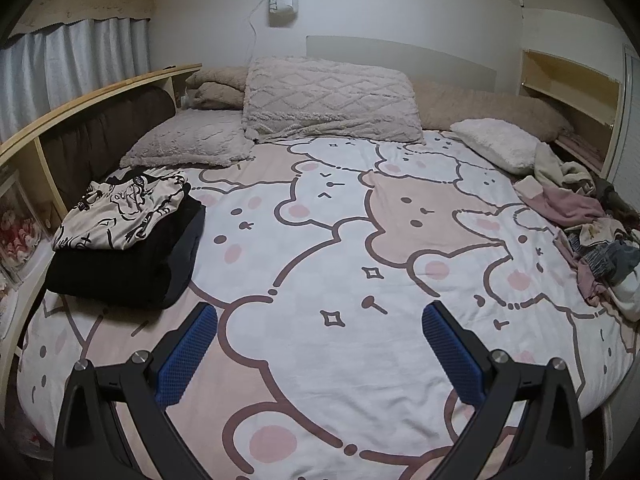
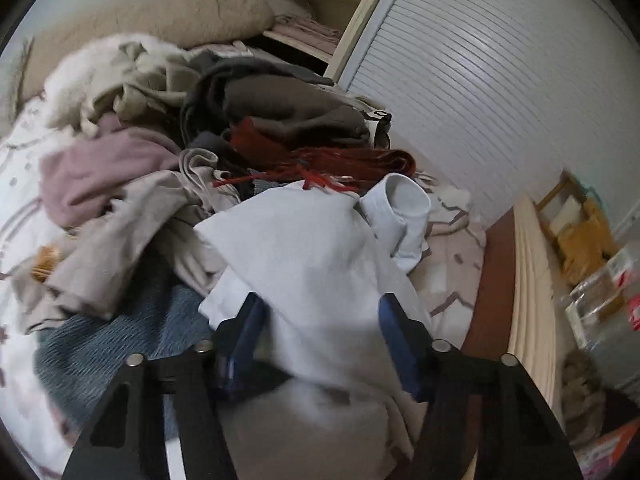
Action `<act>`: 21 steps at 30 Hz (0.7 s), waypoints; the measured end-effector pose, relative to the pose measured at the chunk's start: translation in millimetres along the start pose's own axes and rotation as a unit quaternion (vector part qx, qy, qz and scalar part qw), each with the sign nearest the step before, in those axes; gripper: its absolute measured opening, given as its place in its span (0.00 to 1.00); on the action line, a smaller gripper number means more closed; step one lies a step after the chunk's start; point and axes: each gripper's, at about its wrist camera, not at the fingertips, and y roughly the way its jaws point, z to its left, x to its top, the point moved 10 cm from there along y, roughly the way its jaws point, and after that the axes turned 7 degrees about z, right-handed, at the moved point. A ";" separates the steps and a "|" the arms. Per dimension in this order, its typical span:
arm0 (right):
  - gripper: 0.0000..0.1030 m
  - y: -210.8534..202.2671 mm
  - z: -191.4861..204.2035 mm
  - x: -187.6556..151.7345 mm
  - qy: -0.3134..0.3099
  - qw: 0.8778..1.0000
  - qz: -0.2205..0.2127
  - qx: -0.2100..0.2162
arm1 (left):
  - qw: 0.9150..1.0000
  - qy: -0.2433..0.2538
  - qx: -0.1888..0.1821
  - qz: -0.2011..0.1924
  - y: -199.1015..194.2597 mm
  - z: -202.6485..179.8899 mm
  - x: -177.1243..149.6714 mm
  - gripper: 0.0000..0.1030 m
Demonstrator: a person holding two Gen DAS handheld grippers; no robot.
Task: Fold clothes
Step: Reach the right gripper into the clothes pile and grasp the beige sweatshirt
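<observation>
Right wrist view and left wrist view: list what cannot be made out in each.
- Right wrist view: whether the right gripper pads press the white garment between them; blur and cloth cover them.
- Right wrist view: the lower clothes in the pile, buried under upper ones.
- Left wrist view: the same pile, small and warped at the right edge.
- Left wrist view: what lies under the printed top in the folded stack.

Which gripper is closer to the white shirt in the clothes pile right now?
Right. The right gripper has its jaws on either side of the white shirt on the pile. The left gripper hangs open over bare bedspread, across the bed from the pile.
</observation>
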 end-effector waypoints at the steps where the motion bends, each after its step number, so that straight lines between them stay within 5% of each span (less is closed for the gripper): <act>1: 0.57 -2.2 5.4 4.5 0.002 1.000 -0.008 0.004 | 1.000 0.000 0.001 0.001 0.8 0.5 0.3 1.00; 8: 0.57 -35.6 84.1 11.6 -0.032 0.990 -0.026 0.138 | 1.000 -0.003 -0.003 0.014 11.1 -2.1 -0.3 1.00; 15: 0.57 -8.9 136.5 14.6 -0.038 0.986 0.018 0.164 | 1.000 0.013 0.009 0.011 11.3 -1.4 -1.0 1.00; 17: 0.33 3.4 143.9 16.9 -0.030 0.983 0.029 0.177 | 1.000 0.013 0.012 0.012 11.2 1.2 -1.7 1.00; 21: 0.18 0.2 144.9 24.5 0.010 0.978 0.012 0.206 | 1.000 0.011 0.016 0.017 15.3 6.6 -2.9 1.00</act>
